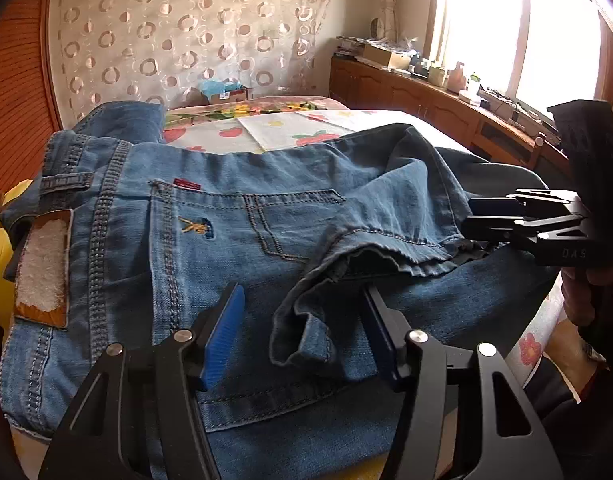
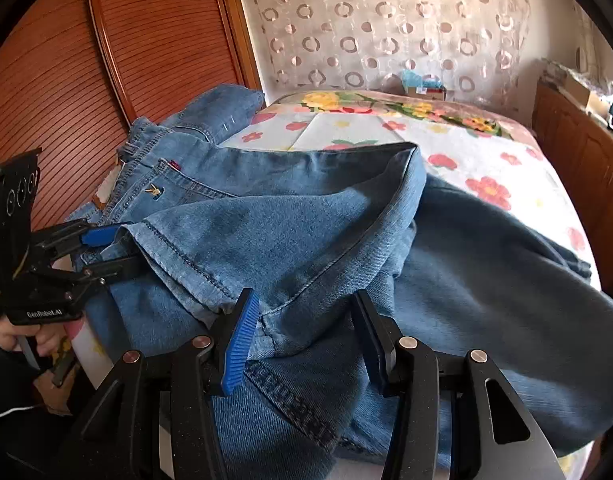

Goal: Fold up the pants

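Jaws of both grippers stand open over the jeans, with bunched hem cloth lying between the left gripper pads and a folded leg seam between those of the right gripper (neither pair visibly pressing). Half folded, the jeans lie at the near end of the flowered bed, its far half bare, a slatted wooden door on the left. "GenRobot.AI" is legible on the left gripper body and "DAS" on the right.

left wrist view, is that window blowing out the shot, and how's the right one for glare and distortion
Left wrist view: the window is blown out white, with flare at the top right corner; the jeans stay readable. Right wrist view: even light, no glare; the wooden door bows from fisheye, and corners vignette black.
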### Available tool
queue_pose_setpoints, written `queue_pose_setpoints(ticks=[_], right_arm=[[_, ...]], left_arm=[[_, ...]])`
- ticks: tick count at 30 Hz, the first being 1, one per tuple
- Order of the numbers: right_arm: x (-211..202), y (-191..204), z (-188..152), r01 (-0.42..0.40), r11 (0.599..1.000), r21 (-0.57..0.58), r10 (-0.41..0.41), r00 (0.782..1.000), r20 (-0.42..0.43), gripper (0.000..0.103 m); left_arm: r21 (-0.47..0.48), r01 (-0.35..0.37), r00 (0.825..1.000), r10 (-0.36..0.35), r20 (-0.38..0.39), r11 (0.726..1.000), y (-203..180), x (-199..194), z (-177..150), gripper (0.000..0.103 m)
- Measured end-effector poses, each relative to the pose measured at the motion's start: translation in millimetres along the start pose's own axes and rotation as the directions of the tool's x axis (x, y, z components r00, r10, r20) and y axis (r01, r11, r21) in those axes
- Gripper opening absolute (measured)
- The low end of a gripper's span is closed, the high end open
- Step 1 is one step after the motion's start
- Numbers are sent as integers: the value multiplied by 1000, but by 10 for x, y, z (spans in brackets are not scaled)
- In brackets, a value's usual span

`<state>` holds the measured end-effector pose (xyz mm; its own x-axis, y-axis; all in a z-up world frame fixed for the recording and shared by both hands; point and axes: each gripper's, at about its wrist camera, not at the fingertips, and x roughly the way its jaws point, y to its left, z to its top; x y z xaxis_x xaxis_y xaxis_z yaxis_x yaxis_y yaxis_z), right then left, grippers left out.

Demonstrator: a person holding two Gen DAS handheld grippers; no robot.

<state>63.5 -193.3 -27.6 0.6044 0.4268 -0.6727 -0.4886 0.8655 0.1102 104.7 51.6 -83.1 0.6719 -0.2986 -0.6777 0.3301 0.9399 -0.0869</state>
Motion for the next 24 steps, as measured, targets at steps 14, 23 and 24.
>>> queue_pose_setpoints(ticks=[14, 23, 24], right_arm=[[-66, 89, 183, -1, 998, -63, 5, 998, 57, 1], [-343, 214, 474, 38, 992, -120, -17, 986, 168, 1], [-355, 244, 504, 38, 991, -131, -14, 984, 178, 1]], left_arm=[[-10, 36, 999, -36, 33, 999, -2, -95, -18, 30], [-24, 14, 998, -12, 63, 1000, -44, -307, -55, 8], [-22, 14, 997, -13, 77, 1000, -51, -379, -57, 8]])
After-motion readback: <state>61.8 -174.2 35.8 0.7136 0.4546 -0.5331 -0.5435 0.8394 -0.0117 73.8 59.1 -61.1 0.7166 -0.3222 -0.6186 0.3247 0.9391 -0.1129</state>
